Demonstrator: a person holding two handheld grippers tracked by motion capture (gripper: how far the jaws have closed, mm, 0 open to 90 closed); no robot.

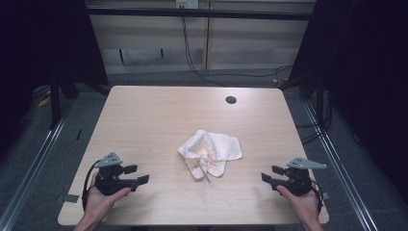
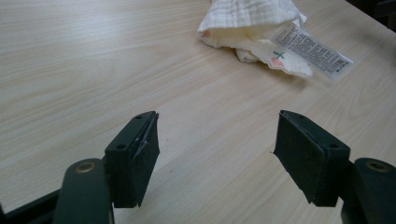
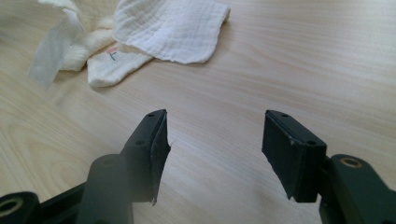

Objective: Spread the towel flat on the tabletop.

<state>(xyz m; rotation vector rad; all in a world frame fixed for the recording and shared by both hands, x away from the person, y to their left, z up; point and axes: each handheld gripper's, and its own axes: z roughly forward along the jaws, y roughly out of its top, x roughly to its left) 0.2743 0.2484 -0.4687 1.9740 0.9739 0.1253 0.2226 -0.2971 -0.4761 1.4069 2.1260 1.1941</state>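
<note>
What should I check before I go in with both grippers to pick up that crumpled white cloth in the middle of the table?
1. Left gripper open and empty: ok, jaws stand wide apart in the left gripper view.
2. Right gripper open and empty: ok, same in the right gripper view.
3. Path to the white cloth free: ok, only bare table lies between each gripper and it.
4. Cloth lying flat: not ok, it is bunched and folded over itself.
5. Care label out of the way: not ok, it sticks out on the left gripper's side.
6. Which edges are true corners: cannot tell, the folds hide them.
</note>
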